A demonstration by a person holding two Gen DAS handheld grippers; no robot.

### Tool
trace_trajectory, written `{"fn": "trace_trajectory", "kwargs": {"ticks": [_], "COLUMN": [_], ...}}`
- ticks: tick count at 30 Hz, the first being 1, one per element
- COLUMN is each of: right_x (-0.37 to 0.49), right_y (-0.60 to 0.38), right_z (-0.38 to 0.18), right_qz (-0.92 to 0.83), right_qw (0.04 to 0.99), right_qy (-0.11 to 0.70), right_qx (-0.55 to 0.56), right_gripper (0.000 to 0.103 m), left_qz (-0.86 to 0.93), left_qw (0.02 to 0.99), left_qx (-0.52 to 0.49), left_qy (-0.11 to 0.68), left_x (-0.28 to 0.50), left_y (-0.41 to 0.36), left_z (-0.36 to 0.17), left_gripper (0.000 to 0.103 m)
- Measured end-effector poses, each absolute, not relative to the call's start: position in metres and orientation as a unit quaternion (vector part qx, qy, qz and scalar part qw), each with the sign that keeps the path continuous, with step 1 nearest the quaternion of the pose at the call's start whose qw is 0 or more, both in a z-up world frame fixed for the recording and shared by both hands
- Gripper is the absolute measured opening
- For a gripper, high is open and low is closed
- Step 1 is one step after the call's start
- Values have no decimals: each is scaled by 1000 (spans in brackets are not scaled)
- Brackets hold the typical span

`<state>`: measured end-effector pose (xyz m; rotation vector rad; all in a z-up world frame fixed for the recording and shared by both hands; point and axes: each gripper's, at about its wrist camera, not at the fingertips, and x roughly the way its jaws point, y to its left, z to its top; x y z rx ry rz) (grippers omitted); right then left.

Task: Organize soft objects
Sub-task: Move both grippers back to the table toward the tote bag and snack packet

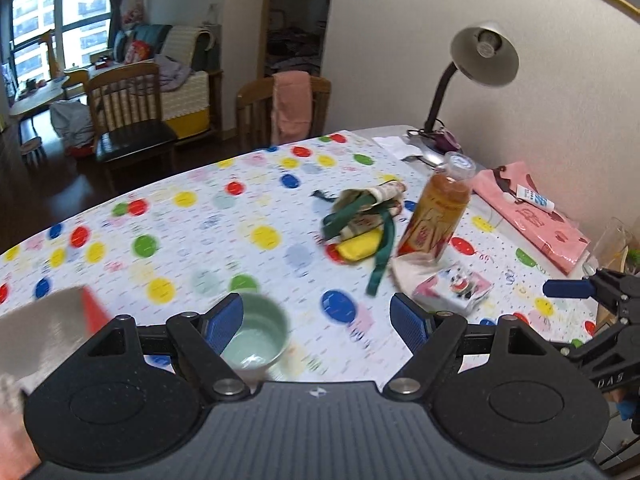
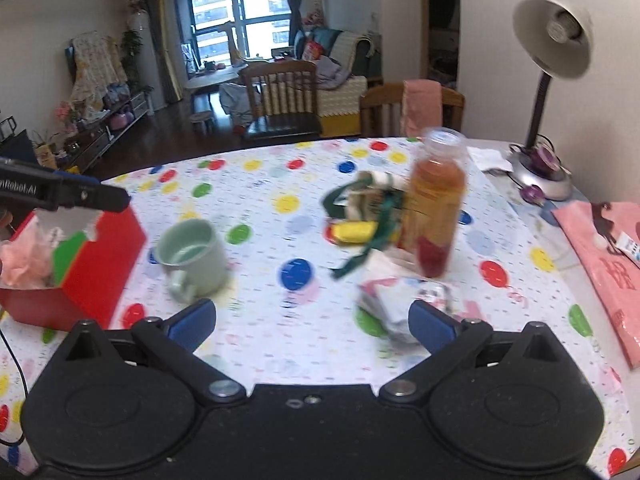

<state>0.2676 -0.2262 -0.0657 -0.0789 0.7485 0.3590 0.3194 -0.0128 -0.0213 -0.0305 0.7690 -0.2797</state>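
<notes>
A rolled patterned cloth with green ribbons (image 1: 366, 210) lies mid-table beside a yellow soft pad (image 1: 358, 249); both also show in the right wrist view, the cloth (image 2: 366, 200) and the pad (image 2: 354, 231). A soft tissue pack (image 1: 452, 288) lies on a white cloth by the bottle; it shows in the right wrist view (image 2: 394, 300). A red box (image 2: 80, 264) at the left holds pink soft stuff (image 2: 20, 264). My left gripper (image 1: 318, 322) is open and empty above the table. My right gripper (image 2: 312, 326) is open and empty, its right finger near the tissue pack.
A green mug (image 1: 256, 334) stands near my left gripper's left finger; it also shows in the right wrist view (image 2: 192, 256). An orange drink bottle (image 2: 434, 208) stands upright. A desk lamp (image 1: 476, 76) and a pink bag (image 1: 532, 216) sit at the right. Chairs stand beyond the table.
</notes>
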Motion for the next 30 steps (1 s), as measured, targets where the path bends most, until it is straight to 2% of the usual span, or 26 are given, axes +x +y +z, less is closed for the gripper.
{"fn": "trace_trajectory", "kwargs": {"ticks": [12, 26, 30], "right_x": [310, 343, 358], "right_y": [-302, -321, -322], "right_z": [-95, -118, -124], "right_qz": [188, 254, 299], "right_qw": [899, 877, 862], "right_qy": [392, 394, 393], "right_qx": [-59, -103, -114], "right_gripper": [103, 103, 103], "left_qz": [-164, -150, -145], "left_qw": [896, 882, 879], "left_qx": [16, -2, -4], "left_qy": [411, 446, 454], "left_x": [425, 537, 551], "left_y": [-105, -136, -146], "left_z": [-45, -57, -65], "left_gripper": [80, 81, 89]}}
